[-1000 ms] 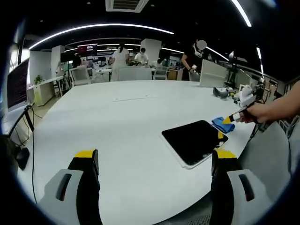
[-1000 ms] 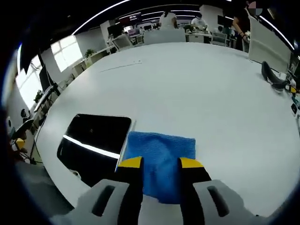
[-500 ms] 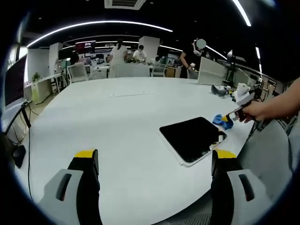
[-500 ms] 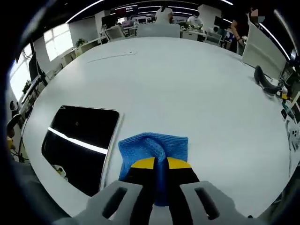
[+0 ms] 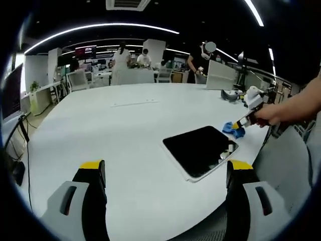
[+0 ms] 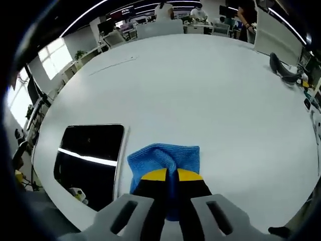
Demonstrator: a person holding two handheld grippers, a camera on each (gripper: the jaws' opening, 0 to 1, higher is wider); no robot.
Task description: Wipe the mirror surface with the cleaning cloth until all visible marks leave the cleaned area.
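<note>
Right claw (image 6: 167, 176) pinches the blue cleaning cloth (image 6: 163, 159) beside the mirror (image 6: 90, 159); a shallow bite could slip mid-wipe; left claw (image 5: 163, 170) gapes idle.

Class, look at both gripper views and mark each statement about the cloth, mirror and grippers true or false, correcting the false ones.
1. The right gripper is shut on the blue cloth. True.
2. The cloth lies on top of the mirror. False: it is beside the mirror, on the white table.
3. The left gripper holds a cloth. False: it is open and holds nothing.
4. The mirror lies flat near the table edge. True.
</note>
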